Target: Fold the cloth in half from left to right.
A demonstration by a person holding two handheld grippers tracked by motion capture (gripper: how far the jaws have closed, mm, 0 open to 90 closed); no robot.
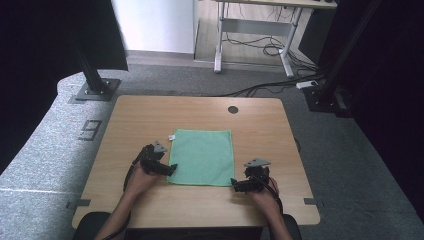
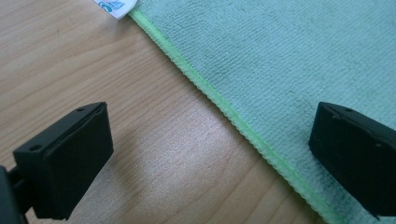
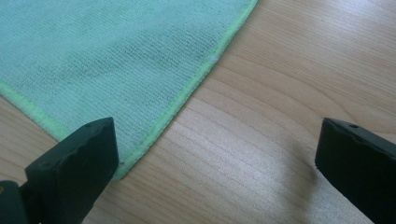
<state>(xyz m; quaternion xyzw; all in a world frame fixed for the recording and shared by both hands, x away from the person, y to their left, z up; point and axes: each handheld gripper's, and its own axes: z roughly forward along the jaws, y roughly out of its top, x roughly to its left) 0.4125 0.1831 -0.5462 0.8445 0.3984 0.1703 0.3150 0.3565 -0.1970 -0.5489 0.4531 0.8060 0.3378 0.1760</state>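
A green cloth (image 1: pixel 202 156) lies flat on the wooden table (image 1: pixel 150 115), with a small white label (image 1: pixel 171 136) at its far left corner. My left gripper (image 1: pixel 170 170) is open at the cloth's near left corner; in the left gripper view its jaws straddle the cloth's hemmed edge (image 2: pixel 233 116), one over wood and one over cloth (image 2: pixel 289 51). My right gripper (image 1: pixel 234 184) is open at the near right corner; in the right gripper view the cloth's corner (image 3: pixel 122 164) sits by one jaw, and bare wood lies between the jaws.
A round cable hole (image 1: pixel 233 109) sits near the table's far edge. Beyond the table are a black frame post with its base plate (image 1: pixel 95 90), desk legs (image 1: pixel 218 45) and floor cables (image 1: pixel 265 87). Carpet surrounds the table.
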